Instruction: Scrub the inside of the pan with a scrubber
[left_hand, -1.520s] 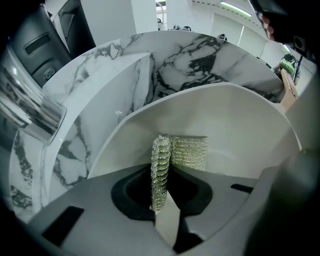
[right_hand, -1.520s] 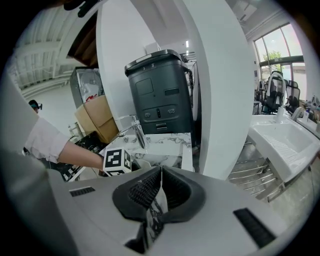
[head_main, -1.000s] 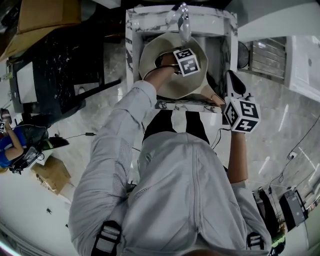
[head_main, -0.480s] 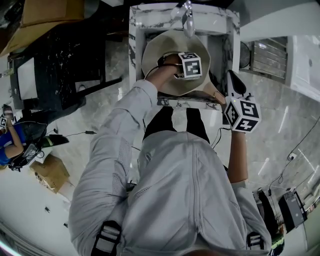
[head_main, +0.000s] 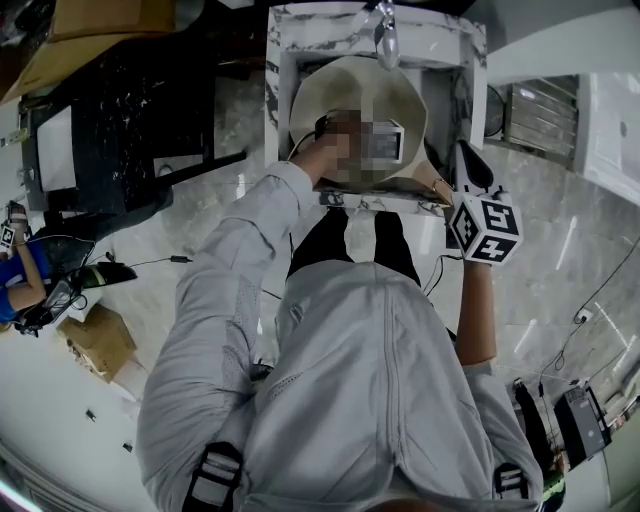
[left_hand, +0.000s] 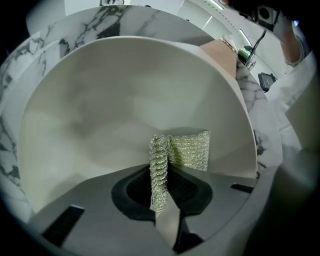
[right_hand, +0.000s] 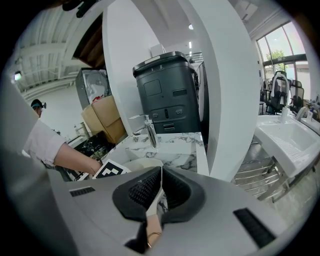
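Note:
A cream pan (head_main: 345, 95) stands tilted in the marble sink (head_main: 275, 60). My left gripper (left_hand: 161, 197) reaches into it and is shut on a silvery mesh scrubber (left_hand: 187, 150), which presses against the pan's inner wall (left_hand: 125, 100). A mosaic patch covers that gripper in the head view. My right gripper (head_main: 465, 165) is at the sink's near right corner, shut on the pan's beige handle (right_hand: 154, 227), which shows between the dark pads. The handle (head_main: 432, 188) juts out over the sink's front rim.
A chrome faucet (head_main: 385, 35) rises behind the pan, also seen as the faucet (right_hand: 149, 131). A dark grey bin (right_hand: 167, 92) and a white column (right_hand: 225, 75) stand beyond the sink. A metal rack (head_main: 540, 115) lies to the right. A black counter (head_main: 120, 130) is at left.
My left gripper with the scrubber has slid across the pan's inside toward its near side. The right gripper has stayed on the handle.

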